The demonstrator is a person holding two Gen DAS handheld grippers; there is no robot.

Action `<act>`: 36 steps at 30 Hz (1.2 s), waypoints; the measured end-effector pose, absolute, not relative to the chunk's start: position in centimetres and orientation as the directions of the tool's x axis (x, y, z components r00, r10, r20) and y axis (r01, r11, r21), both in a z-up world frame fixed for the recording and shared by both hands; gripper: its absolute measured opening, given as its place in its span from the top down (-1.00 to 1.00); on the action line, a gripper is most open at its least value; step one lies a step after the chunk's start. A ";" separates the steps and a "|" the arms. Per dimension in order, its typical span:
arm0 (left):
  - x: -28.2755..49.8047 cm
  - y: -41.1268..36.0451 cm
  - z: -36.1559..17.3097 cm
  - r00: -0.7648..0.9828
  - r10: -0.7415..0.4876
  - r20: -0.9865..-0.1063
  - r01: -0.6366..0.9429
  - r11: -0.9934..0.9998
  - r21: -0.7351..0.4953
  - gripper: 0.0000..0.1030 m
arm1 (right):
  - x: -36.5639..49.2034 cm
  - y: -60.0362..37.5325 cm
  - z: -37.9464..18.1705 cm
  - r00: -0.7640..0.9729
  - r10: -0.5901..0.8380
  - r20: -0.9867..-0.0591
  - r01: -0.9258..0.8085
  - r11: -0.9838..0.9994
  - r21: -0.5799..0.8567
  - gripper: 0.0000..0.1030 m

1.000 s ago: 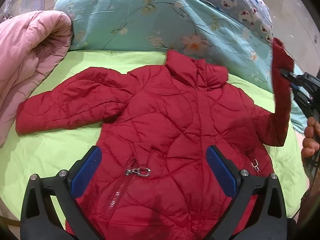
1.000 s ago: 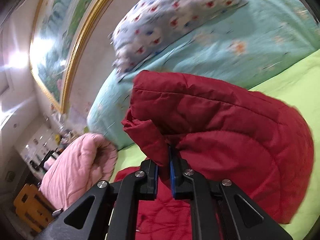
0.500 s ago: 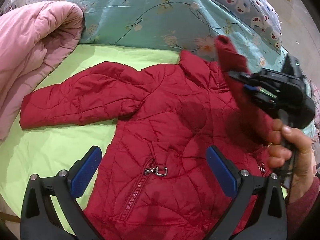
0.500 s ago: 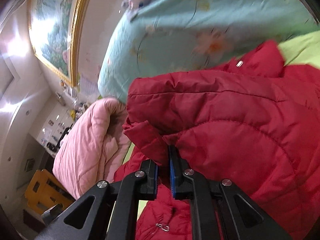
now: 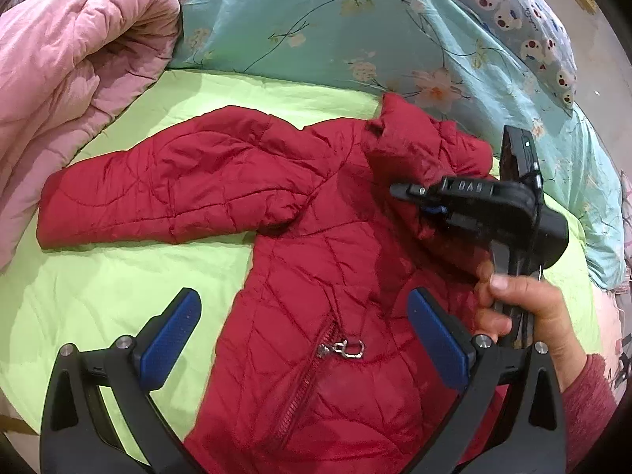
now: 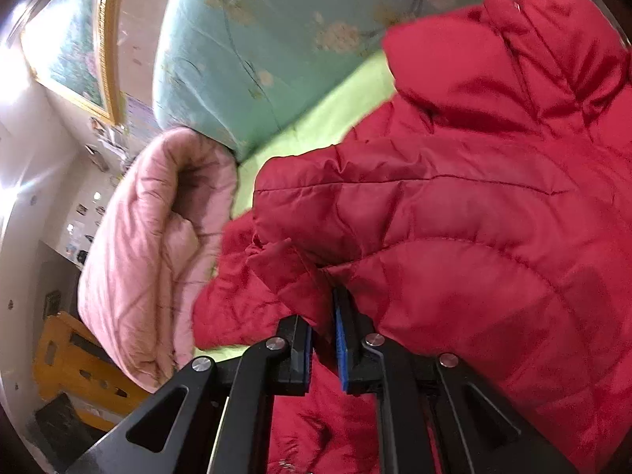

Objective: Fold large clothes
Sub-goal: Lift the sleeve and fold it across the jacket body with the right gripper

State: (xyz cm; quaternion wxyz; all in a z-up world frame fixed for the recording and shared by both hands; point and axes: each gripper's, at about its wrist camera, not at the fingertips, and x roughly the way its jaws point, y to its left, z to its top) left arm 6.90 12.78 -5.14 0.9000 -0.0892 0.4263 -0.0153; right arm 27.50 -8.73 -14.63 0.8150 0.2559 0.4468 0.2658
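Observation:
A red quilted jacket [image 5: 316, 237] lies face up on a lime green sheet [image 5: 98, 276], collar toward the pillows. Its left sleeve [image 5: 158, 189] is spread out to the left. My left gripper [image 5: 304, 335] is open and empty, hovering over the jacket's lower front near the zipper pull [image 5: 349, 349]. My right gripper [image 5: 403, 191] is shut on the right sleeve's cuff [image 6: 292, 272] and holds the sleeve folded over the jacket's chest, below the collar [image 5: 410, 130]. In the right wrist view the cuff sits between the pads [image 6: 339, 328].
A rolled pink quilt [image 5: 67, 71] lies at the left. A teal floral duvet [image 5: 335, 27] and a bear-print pillow [image 5: 513, 12] lie behind the collar. A yellow wooden stool [image 6: 75, 367] stands beside the bed. The sheet is bare left of the jacket.
My right gripper has carried the right sleeve from the jacket's right side leftward and down across the chest. The left gripper has stayed open over the lower front.

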 end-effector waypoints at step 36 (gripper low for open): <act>22.2 7.0 -12.8 0.482 -0.370 -0.794 0.094 0.923 -0.373 -0.96 | 16.8 -25.8 -7.0 0.720 0.526 -0.454 -0.091 0.719 0.689 -0.05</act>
